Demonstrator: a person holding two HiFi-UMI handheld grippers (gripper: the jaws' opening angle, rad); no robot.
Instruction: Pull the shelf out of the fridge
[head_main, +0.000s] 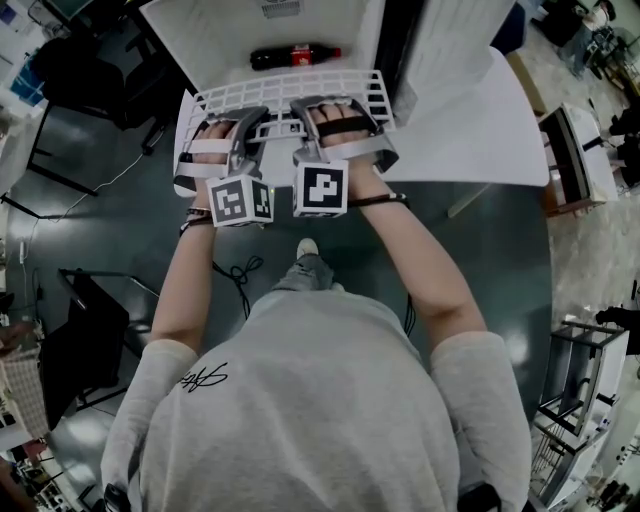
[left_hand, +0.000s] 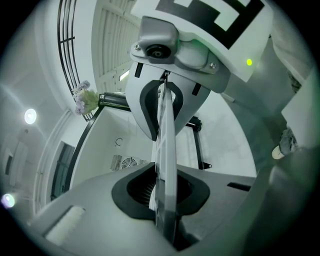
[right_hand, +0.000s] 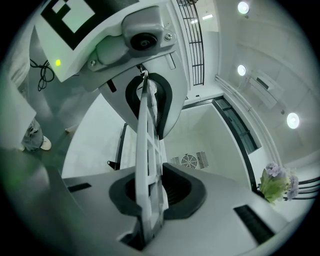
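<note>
Before the open white fridge (head_main: 200, 30), the flat white grid shelf of slim plastic bars (head_main: 290, 92) is held roughly level in the air by its near edge. Its far edge lies close to the fridge's front lip, and whether it rests on anything there cannot be told. The left gripper (head_main: 260, 117) clamps the near edge left of centre. In the left gripper view its grey jaws stand narrow, with the thin rim of the shelf pinched edge-on between the dark pads. The right gripper (head_main: 320, 104) grips the same edge just beside it, its jaws equally narrow and pressed on the shelf's barred rim. Both marker cubes sit side by side, nearly touching, above the person's forearms. Inside the fridge, beyond the shelf's far edge, a dark cola bottle with a red label (head_main: 295, 55) lies on its side. The white fridge door (head_main: 450, 60) stands open at the right, above a dark grey floor (head_main: 120, 230).
</note>
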